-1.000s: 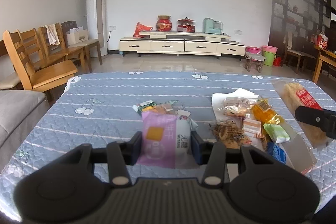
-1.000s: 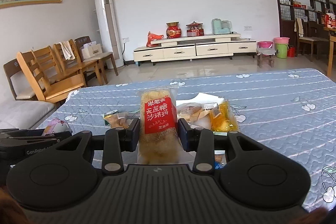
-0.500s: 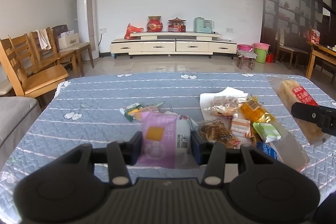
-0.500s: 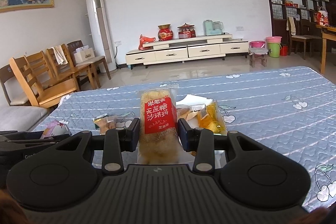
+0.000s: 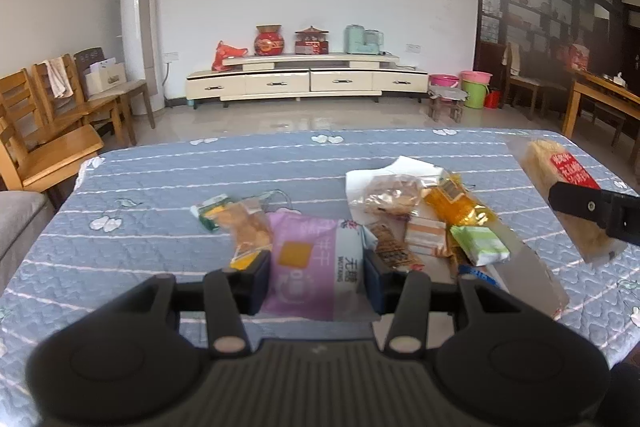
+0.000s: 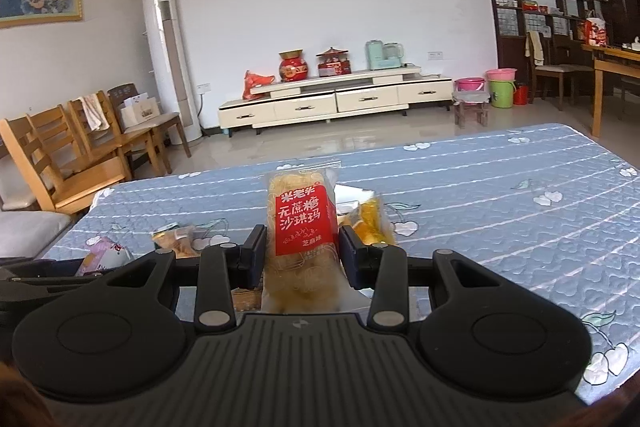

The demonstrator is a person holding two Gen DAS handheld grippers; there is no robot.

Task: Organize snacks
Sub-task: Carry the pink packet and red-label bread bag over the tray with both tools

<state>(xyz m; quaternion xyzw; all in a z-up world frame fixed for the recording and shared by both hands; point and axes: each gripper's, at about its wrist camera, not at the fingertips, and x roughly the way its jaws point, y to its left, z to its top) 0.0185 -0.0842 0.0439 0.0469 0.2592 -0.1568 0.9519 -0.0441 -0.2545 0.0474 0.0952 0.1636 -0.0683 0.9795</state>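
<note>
Transport step, by the look of it: both grippers are loaded and neither packet rests on the table. The left gripper (image 5: pixel 316 277) pinches a purple-and-white snack packet (image 5: pixel 308 263) between its pads, held above the near part of the blue quilted tablecloth (image 5: pixel 160 187). The right gripper (image 6: pixel 300 259) pinches a clear packet with a red label (image 6: pixel 302 227), a sachima-type puffed cake, held upright; in the left view the same packet (image 5: pixel 560 187) hangs at the right, clear of the pile.

Next move, as a judgement: each packet must be carried to its sorting place and lowered before the jaws are released. No bin or tray is visible, so the destination cannot be told.

Just beyond the left gripper lies the remaining pile: a brown biscuit packet (image 5: pixel 390 247), a pale green packet (image 5: pixel 478 245), a yellow packet (image 5: pixel 456 203) and a clear bag of pastries (image 5: pixel 390 193), partly on a white sheet (image 5: pixel 404 165). A small green-and-orange packet (image 5: pixel 230 217) lies apart to the left.

Clearance: the far half of the tablecloth is bare, as is the right side in the right view. The far table edge (image 5: pixel 320 133) drops to open floor; wooden chairs (image 5: pixel 52 147) stand close to the left edge.
</note>
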